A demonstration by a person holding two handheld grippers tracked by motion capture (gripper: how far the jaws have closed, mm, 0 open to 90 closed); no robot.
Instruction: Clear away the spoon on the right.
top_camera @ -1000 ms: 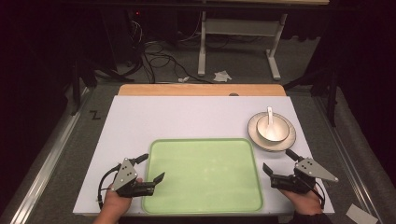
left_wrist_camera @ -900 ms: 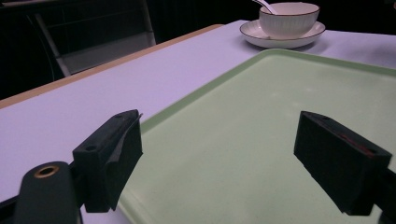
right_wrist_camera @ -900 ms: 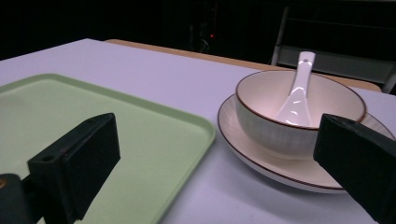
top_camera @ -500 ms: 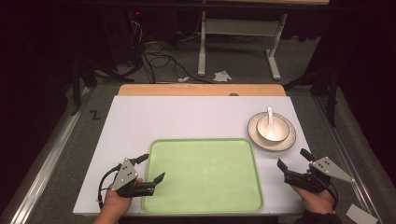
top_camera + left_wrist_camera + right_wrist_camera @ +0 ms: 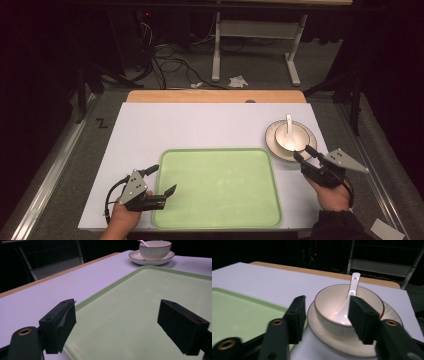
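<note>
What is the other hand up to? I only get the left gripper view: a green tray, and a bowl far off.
Observer: The right gripper is open and points at the bowl, close to the near edge of its saucer.
Operator: Is anything in that bowl?
Observer: A white spoon rests in it, with its handle leaning on the far rim. Otherwise the bowl looks empty.

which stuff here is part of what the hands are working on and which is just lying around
In the job:
- bowl, which the open right gripper reaches for
- spoon standing in the bowl
- saucer under the bowl
- green tray, with the open left gripper at its edge

Just lying about:
- crumpled paper on the floor
- cables behind the table
</note>
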